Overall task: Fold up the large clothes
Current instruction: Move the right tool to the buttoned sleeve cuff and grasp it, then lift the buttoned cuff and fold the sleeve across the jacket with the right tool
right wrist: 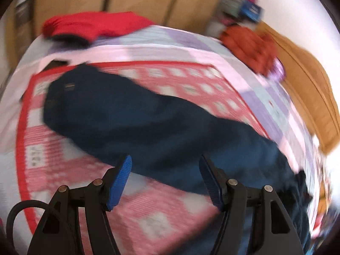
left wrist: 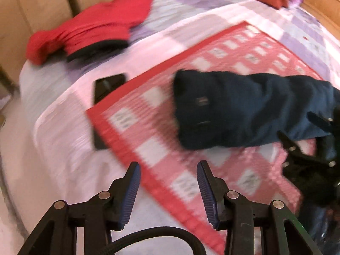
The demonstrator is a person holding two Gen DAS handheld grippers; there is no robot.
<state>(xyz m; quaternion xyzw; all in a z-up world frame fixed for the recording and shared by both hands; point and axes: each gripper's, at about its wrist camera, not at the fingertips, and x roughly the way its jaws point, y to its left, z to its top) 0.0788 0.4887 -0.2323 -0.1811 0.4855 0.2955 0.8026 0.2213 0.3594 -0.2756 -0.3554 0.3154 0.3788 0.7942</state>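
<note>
I'm hovering both spread, empty grippers, left and right, over the dark-blue trousers lying lengthwise on the red checked mat, ready to fold.

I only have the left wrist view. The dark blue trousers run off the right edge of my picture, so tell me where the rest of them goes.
Observer: In the right wrist view the dark blue trousers stretch on across the red checked mat and run past its right edge toward the side of the bed.
Operator: Is my right gripper holding them?
Observer: No. The right gripper hangs open above the cloth, nothing between its pads.
Operator: Anything beyond the red pile at the top right?
Observer: Yes, blurred boxes or books against the wall behind that orange-red cloth.
</note>
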